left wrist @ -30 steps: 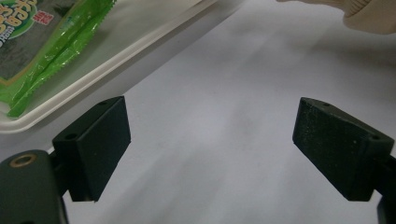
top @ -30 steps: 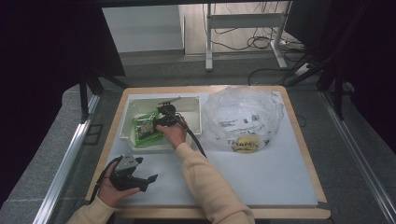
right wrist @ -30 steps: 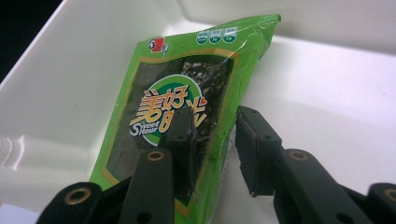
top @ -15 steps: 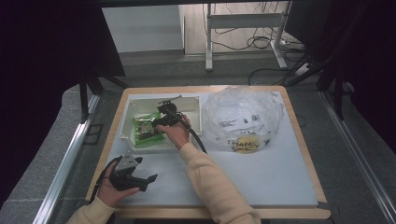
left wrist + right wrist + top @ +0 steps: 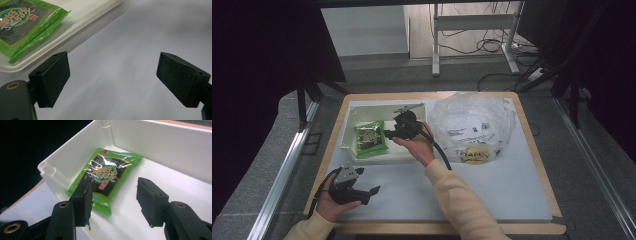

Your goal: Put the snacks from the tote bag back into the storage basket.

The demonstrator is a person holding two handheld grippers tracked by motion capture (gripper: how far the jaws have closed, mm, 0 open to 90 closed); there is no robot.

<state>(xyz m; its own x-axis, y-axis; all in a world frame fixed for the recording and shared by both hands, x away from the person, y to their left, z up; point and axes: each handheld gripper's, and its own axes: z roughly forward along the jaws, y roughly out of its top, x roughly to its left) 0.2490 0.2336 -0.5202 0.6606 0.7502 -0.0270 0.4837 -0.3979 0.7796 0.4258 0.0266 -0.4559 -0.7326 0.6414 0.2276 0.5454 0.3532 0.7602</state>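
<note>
We look down from high over whole bench (image 5: 492, 195); both gripper views sit close, sharing green packet (image 5: 370, 139) in white tray (image 5: 348, 131), frame centre-left.

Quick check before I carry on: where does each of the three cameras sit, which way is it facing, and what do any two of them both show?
High view: above the person's side, looking forward and down on the table; both forearms, left gripper, right gripper.
Left gripper view: rides the left gripper, low over the table, jaws wide apart; tray corner at upper left.
Right gripper view: rides the right gripper, looking down into the tray, jaws open.
Shared: all three show the green snack packet lying in the white tray.
</note>
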